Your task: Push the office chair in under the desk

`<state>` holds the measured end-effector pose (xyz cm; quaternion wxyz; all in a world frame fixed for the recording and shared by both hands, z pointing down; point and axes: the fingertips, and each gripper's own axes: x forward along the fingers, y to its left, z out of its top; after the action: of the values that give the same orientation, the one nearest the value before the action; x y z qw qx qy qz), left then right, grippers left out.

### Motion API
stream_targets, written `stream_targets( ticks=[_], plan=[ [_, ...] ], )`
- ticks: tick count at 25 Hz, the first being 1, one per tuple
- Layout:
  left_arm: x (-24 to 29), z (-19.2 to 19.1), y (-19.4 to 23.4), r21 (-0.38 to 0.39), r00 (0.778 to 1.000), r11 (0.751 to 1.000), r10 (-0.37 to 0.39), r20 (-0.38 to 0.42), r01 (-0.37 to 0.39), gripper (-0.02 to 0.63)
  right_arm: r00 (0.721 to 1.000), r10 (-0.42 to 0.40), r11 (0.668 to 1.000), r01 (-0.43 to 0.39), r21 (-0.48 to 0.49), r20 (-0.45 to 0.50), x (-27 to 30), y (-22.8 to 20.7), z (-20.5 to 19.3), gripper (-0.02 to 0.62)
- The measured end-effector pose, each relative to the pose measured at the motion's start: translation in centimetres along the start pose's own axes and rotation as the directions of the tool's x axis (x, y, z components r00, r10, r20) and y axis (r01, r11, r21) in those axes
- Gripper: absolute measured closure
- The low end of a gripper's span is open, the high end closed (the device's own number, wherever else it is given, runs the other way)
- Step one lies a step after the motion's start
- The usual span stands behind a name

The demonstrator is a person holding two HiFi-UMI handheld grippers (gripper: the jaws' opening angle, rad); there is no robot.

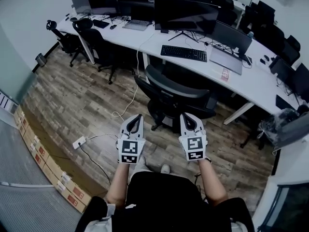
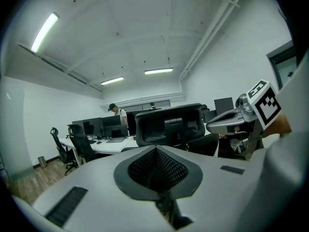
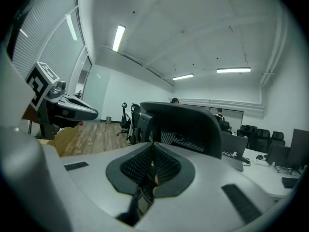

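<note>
One black office chair (image 1: pixel 176 98) stands pulled out from the white desk (image 1: pixel 251 83), its backrest turned toward you and its seat toward the desk edge. It sits in front of the black keyboard (image 1: pixel 183 53) and the wide dark monitor (image 1: pixel 186 16).

Your left gripper (image 1: pixel 137 116) and right gripper (image 1: pixel 188 115) point at that backrest side by side, close to it but apart from it. Both gripper views show the backrest a little way ahead of the tips. Each gripper has its jaws pressed together with nothing between them.

The marker cube on your left gripper (image 1: pixel 129 150) and the one on your right (image 1: pixel 194 148) carry black-and-white square patterns, not letters.

To the right of the keyboard lies a closed grey laptop (image 1: pixel 227 59), and near the desk edge a small red-and-white card (image 1: pixel 224 74) whose print is too small to read.

On the wooden floor (image 1: pixel 77 100) to your left, a white cable (image 1: pixel 126 105) runs down from the desk toward a white power strip (image 1: pixel 78 142).

Cardboard boxes (image 1: pixel 38 153) with red labels line the wall at your left; their print cannot be read.

A second black chair (image 1: pixel 94 40) stands further along the desk row.
</note>
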<state>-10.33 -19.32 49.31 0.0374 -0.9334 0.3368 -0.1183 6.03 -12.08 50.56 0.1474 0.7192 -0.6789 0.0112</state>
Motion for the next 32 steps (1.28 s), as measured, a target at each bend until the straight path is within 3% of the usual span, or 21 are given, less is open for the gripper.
stream_targets(
  ticks=[3,14,24,32],
  plan=[
    [1.5,0.0,0.4,-0.025,0.998,0.998,-0.063,0.001,0.063,0.593,0.999,-0.047,0.999,0.047,0.005,-0.018,0.2,-0.8,-0.2,0.569],
    [7.3,2.6,2.5,0.068,0.97,0.968,-0.243,0.026,0.241,0.594,0.972,-0.229,0.973,0.231,0.021,-0.051,2.0,-2.7,1.3,0.569],
    [10.6,2.4,3.1,0.124,0.919,0.912,-0.395,0.007,0.391,0.592,0.926,-0.356,0.933,0.36,0.002,-0.128,2.5,-2.8,1.0,0.569],
    [10.9,1.0,2.4,0.192,0.884,0.868,-0.467,-0.001,0.458,0.593,0.891,-0.415,0.909,0.417,-0.031,-0.182,1.6,-1.6,-0.6,0.569]
  ],
)
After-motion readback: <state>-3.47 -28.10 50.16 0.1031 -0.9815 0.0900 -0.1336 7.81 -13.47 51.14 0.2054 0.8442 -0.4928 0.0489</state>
